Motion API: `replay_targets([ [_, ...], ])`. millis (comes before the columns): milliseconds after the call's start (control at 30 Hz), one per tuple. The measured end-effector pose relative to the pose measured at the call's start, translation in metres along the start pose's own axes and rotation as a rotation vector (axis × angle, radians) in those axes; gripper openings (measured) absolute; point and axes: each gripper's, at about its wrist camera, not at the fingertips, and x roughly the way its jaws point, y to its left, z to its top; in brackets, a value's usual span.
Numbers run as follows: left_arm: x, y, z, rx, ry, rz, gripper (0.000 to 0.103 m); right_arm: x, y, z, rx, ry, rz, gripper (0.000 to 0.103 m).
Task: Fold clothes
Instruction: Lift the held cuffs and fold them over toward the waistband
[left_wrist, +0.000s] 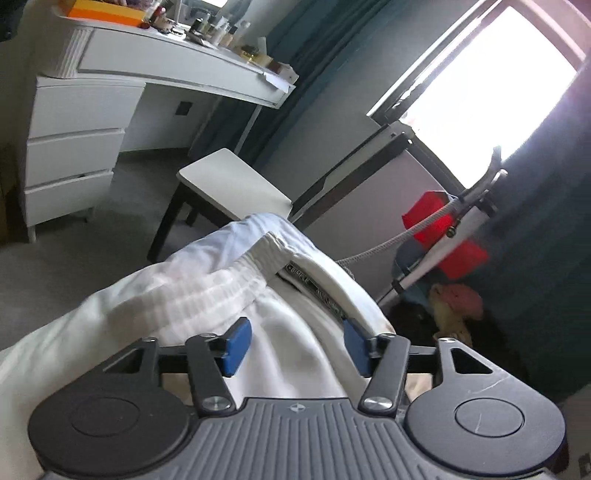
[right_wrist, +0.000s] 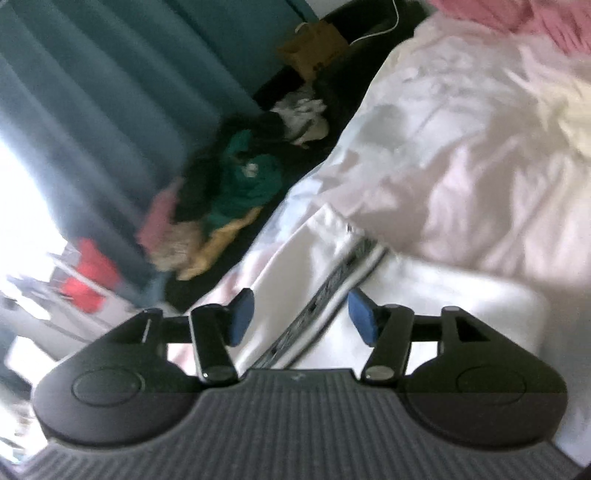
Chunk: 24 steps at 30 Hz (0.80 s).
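White shorts (left_wrist: 207, 280): ribbed elastic waistband, soft crumpled cloth.

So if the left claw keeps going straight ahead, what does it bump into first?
Most likely the white shorts. The left claw is open, with the bunched cloth and the elastic waistband right in front of its blue pads. Depth is hard to judge in this fisheye view.

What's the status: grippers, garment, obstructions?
Left hand-held gripper open, white pants waistband between pads. Right hand-held gripper open over striped side seam. Nothing gripped. No obstruction visible.
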Motion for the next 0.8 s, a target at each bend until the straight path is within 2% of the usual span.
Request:
replay_targets([
  [100, -0.04, 0.025, -0.02, -0.093, -0.028, -0.01, 0.066, -0.047, -0.035, -0.014, 0.145, 0.017, 0.106, 0.06],
  [167, -0.054, 0.042, -0.034, -0.164, -0.002, -0.059, 0.069, -0.069, -0.065, -0.029, 0.287, 0.044, 0.166, 0.06],
  [367, -0.046, 0.077, -0.069, -0.326, 0.068, -0.077, 0.069, -0.076, -0.108, -0.073, 0.42, 0.153, 0.139, 0.059],
  [467, -0.024, 0.087, -0.074, -0.383, 0.046, -0.024, 0.068, -0.052, -0.109, -0.087, 0.416, 0.191, 0.137, 0.059],
  [600, 0.013, 0.09, -0.07, -0.424, -0.046, 0.008, 0.067, -0.013, -0.096, -0.098, 0.33, 0.14, 0.187, 0.059],
  [667, 0.035, 0.087, -0.065, -0.42, -0.067, 0.012, 0.056, 0.004, -0.088, -0.104, 0.285, 0.083, 0.197, 0.058],
  [733, 0.053, 0.081, -0.057, -0.43, -0.082, 0.042, 0.054, 0.014, -0.084, -0.107, 0.308, -0.013, 0.195, 0.057],
  [767, 0.058, 0.079, -0.052, -0.434, -0.082, 0.059, 0.051, 0.019, -0.081, -0.106, 0.314, -0.042, 0.178, 0.054],
  [800, 0.061, 0.077, -0.049, -0.437, -0.085, 0.071, 0.047, 0.024, -0.078, -0.103, 0.317, -0.064, 0.156, 0.04],
])
